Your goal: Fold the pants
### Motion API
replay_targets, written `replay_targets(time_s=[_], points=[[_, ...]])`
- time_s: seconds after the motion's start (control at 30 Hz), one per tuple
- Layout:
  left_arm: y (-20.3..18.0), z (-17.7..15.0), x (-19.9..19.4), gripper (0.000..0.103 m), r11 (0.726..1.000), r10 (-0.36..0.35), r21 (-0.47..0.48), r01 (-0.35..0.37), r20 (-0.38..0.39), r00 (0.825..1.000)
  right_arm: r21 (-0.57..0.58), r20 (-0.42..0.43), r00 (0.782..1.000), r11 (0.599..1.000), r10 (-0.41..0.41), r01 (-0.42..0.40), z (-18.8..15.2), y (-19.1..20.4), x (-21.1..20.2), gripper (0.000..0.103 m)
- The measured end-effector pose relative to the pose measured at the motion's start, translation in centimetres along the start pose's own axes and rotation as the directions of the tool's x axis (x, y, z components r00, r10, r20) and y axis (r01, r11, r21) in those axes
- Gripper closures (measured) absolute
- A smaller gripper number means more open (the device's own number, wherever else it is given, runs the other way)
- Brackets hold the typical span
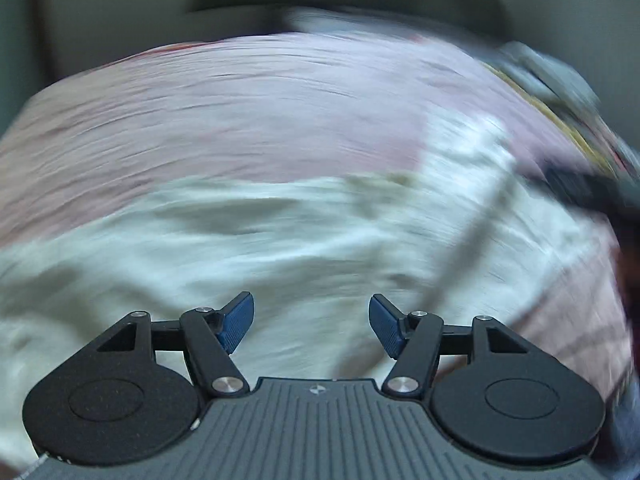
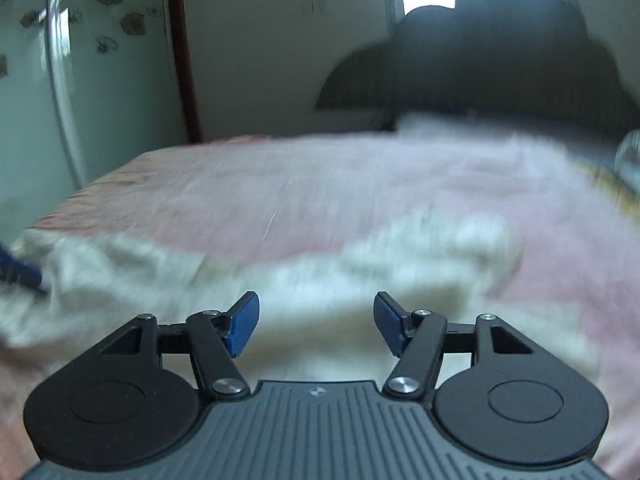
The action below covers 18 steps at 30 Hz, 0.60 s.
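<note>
The pants are off-white and lie spread and creased across the near part of a bed; both views are motion-blurred. They show in the right wrist view too. My left gripper is open and empty, above the pants. My right gripper is open and empty, above the pants' near edge. A dark blurred shape at the far right of the left wrist view looks like the right gripper; a blue tip at the left edge of the right wrist view looks like the left one.
The bed has a pink sheet, also seen in the right wrist view. A dark headboard stands at the back right, a pale floral wardrobe at the left. Patterned bedding lies at the bed's right edge.
</note>
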<state>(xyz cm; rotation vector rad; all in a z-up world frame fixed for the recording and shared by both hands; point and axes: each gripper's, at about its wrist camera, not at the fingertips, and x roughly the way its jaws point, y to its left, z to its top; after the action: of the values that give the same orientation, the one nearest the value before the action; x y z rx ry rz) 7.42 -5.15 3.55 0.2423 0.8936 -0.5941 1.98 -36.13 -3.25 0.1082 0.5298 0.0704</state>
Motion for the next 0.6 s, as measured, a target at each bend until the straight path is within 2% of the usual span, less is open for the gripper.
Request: replay_targets(time_s=[0.03, 0.1, 0.2, 0.27, 0.33, 0.4, 0.43, 0.47, 0.5, 0.53, 0.57, 0.6], points=[[-1.3, 0.2, 0.9, 0.036, 0.999, -0.006, 0.051, 0.006, -0.004, 1.0, -0.028, 0.011, 1.0, 0.999, -0.02, 0.02, 1.2, 0.0, 1.5, 0.03], [-3.0, 0.1, 2.6, 0.036, 0.993, -0.02, 0.116, 0.021, -0.008, 1.0, -0.009, -0.009, 0.998, 0.998, -0.062, 0.062, 3.5, -1.3, 5.5, 0.028], [-3.8, -0.1, 4.5, 0.036, 0.99, -0.034, 0.137, 0.037, -0.022, 0.999, 0.193, -0.123, 0.99, 0.977, -0.066, 0.089, 5.6, -5.7, 12.4, 0.028], [-3.8, -0.4, 5.1, 0.037, 0.99, -0.044, 0.135, 0.045, -0.013, 0.999, 0.287, -0.208, 0.975, 0.947, -0.085, 0.144, 6.0, -8.0, 16.1, 0.028], [-3.8, -0.5, 5.3, 0.037, 0.99, -0.054, 0.128, 0.052, 0.009, 0.999, 0.316, -0.286, 0.943, 0.912, -0.172, 0.263, 6.0, -9.2, 18.7, 0.028], [-3.9, -0.3, 5.5, 0.037, 0.991, -0.06, 0.119, 0.057, 0.022, 0.998, 0.337, -0.321, 0.93, 0.895, -0.182, 0.292, 5.8, -9.8, 20.2, 0.027], [-4.0, 0.0, 5.6, 0.047, 0.991, -0.066, 0.116, 0.063, 0.025, 0.998, 0.306, -0.315, 0.928, 0.904, -0.2, 0.299, 5.8, -9.6, 20.5, 0.027], [-4.2, 0.0, 5.7, 0.057, 0.99, -0.069, 0.121, 0.065, 0.024, 0.997, 0.244, -0.317, 0.921, 0.92, -0.225, 0.308, 5.8, -9.1, 20.6, 0.036], [-4.4, 0.1, 5.8, 0.069, 0.99, -0.056, 0.133, 0.053, 0.018, 0.998, 0.152, -0.308, 0.914, 0.934, -0.265, 0.323, 5.8, -8.2, 20.9, 0.05], [-4.6, 0.2, 5.9, 0.086, 0.989, -0.039, 0.144, 0.037, 0.015, 0.999, 0.085, -0.29, 0.916, 0.946, -0.278, 0.314, 5.7, -7.4, 20.7, 0.075], [-4.8, 0.1, 5.9, 0.092, 0.988, -0.022, 0.156, 0.018, 0.02, 1.0, 0.087, -0.272, 0.925, 0.95, -0.267, 0.3, 5.6, -7.3, 20.0, 0.08], [-5.0, 0.1, 5.8, 0.093, 0.986, -0.004, 0.165, -0.001, 0.032, 0.999, 0.115, -0.244, 0.938, 0.953, -0.247, 0.281, 5.6, -7.6, 19.0, 0.085]])
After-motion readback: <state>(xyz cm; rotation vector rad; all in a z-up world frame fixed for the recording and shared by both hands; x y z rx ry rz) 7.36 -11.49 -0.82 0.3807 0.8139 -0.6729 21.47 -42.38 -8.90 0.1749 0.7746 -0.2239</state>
